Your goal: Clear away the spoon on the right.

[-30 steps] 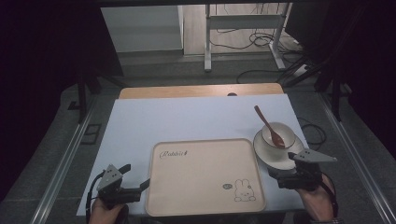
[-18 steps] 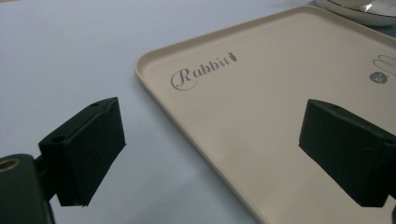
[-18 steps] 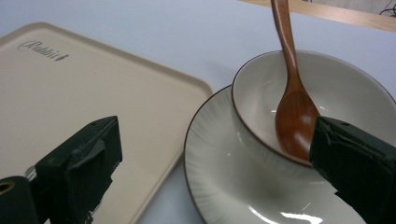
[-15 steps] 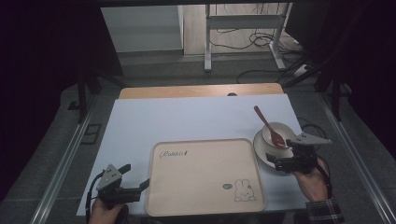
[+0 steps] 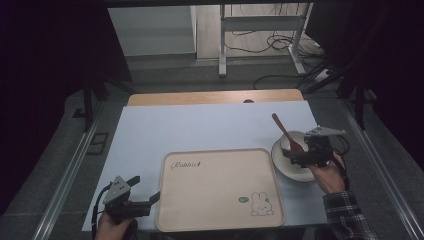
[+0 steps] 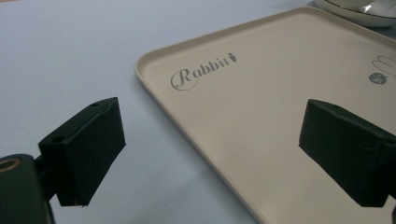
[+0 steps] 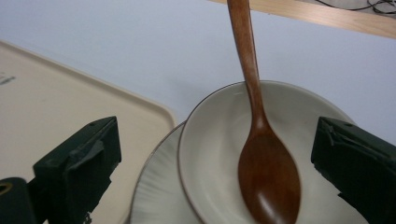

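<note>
Pale table (image 5: pixel 200 130) – right gripper (image 5: pixel 300 156) gaping over spoon (image 7: pixel 261 140) in bowl (image 7: pixel 219 135)

A cream tray (image 5: pixel 220 192) is showing grey "Rabbit" lettering at its ten o'clock corner and a small outlined bunny at five o'clock. A reddish-brown wooden spoon (image 7: pixel 261 140) is lying in an off-white bowl (image 7: pixel 219 140) with a thin dark rim, on a white ribbed plate (image 7: pixel 154 200). The table sheet (image 5: pixel 200 125) is looking pale blue. A plaid sleeve (image 5: pixel 347 217) is showing at five o'clock.
</note>
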`<action>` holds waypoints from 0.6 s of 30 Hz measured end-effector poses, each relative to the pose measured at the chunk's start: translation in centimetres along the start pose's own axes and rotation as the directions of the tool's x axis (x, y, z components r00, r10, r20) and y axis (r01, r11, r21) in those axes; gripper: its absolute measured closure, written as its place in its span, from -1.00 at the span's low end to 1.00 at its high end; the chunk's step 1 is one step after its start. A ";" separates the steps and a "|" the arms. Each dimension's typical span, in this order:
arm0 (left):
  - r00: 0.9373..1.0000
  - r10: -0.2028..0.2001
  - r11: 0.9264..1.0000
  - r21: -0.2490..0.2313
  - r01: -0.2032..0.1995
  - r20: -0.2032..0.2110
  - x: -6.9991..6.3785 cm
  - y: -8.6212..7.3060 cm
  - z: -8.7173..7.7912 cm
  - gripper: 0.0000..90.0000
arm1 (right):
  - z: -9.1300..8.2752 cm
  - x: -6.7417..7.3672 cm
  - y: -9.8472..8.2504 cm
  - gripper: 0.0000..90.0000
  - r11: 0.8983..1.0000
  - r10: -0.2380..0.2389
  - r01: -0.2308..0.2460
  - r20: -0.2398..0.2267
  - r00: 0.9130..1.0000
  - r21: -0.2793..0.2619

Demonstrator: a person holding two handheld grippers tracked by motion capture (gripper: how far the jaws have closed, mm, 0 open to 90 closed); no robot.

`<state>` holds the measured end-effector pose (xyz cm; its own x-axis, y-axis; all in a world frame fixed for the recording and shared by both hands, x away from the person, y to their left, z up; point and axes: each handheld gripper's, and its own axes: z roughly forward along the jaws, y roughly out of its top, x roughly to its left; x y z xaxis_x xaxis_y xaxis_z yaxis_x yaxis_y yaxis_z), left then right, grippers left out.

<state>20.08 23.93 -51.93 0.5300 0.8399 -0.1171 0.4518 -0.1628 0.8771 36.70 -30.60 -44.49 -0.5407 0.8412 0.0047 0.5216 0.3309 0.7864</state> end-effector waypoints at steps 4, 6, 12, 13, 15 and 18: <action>1.000 0.000 1.000 0.000 0.000 0.000 0.0 0.0 0.0 -0.85 | 1.0 -0.4 0.9 -1.00 1.000 -0.015 0.014 0.021 1.000 0.023; 1.000 0.001 1.000 -0.001 -0.001 0.000 0.0 0.0 0.0 -0.85 | 1.3 -0.6 1.3 -1.00 1.000 -0.011 0.010 0.012 1.000 0.020; 1.000 0.002 1.000 -0.001 -0.002 0.000 0.0 0.0 0.0 -0.85 | 2.7 -1.0 3.1 -0.86 0.999 -0.021 0.020 0.027 0.999 0.041; 1.000 0.001 1.000 -0.001 -0.001 0.001 0.0 0.0 0.0 -0.85 | 2.8 -1.0 3.3 -0.80 0.999 -0.026 0.024 0.028 0.999 0.044; 1.000 0.002 1.000 -0.001 -0.002 0.001 0.0 0.0 0.0 -0.85 | 3.2 -1.3 4.0 -0.64 0.998 -0.038 0.036 0.048 0.998 0.056; 1.000 0.003 1.000 -0.002 -0.003 0.001 0.0 0.0 0.0 -0.85 | 3.8 -1.7 4.7 -0.44 0.997 -0.030 0.026 0.057 0.998 0.072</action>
<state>20.04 23.92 -51.93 0.5323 0.8387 -0.1150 0.4490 -0.1645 0.8782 42.60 -28.86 -43.19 -0.5177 0.8539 -0.0542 0.5537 0.3827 0.7395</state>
